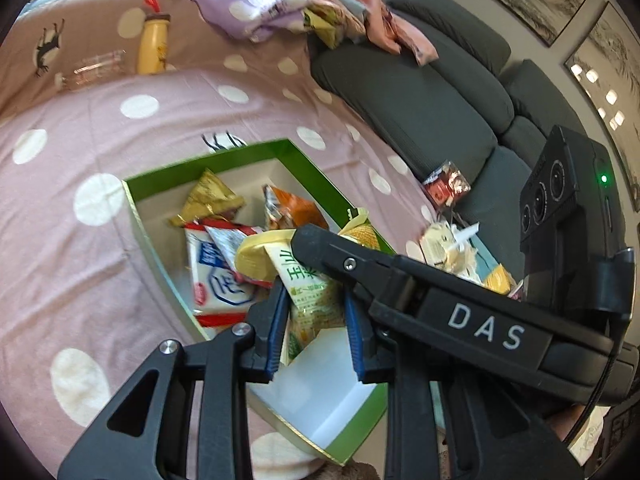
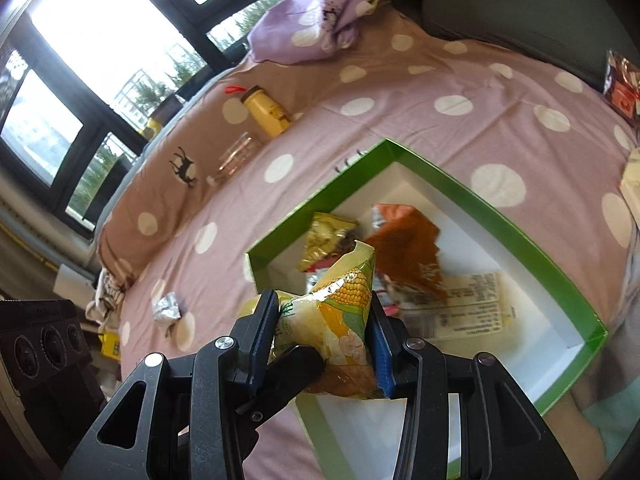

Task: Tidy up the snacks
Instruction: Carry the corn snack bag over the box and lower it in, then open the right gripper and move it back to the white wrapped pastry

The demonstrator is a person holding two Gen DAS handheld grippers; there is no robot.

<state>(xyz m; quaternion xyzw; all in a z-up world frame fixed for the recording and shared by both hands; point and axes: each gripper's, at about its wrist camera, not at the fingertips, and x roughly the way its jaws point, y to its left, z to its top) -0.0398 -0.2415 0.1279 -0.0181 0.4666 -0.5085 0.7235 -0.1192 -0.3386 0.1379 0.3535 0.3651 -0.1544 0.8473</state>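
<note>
A corn snack bag [image 1: 308, 292], yellow and green, hangs over the green-rimmed white box [image 1: 224, 156]. My left gripper [image 1: 316, 316] is shut on its lower part, blue pads on both sides. The right gripper's black finger [image 1: 328, 252] reaches in from the right and clamps the same bag. In the right wrist view my right gripper [image 2: 322, 316] is shut on the corn snack bag [image 2: 344, 308], above the box [image 2: 480, 196]. Inside the box lie a gold packet [image 2: 328, 236], an orange packet [image 2: 404, 248] and a white labelled pack [image 2: 468, 300].
The box sits on a pink dotted cloth [image 1: 80, 272]. A yellow bottle [image 1: 154, 46] and a clear jar [image 1: 96, 68] stand far left, with a lilac cloth bundle [image 1: 248, 4] behind. A grey sofa [image 1: 420, 92] holds a red packet [image 1: 446, 184]. Crumpled foil [image 2: 168, 308] lies on the cloth.
</note>
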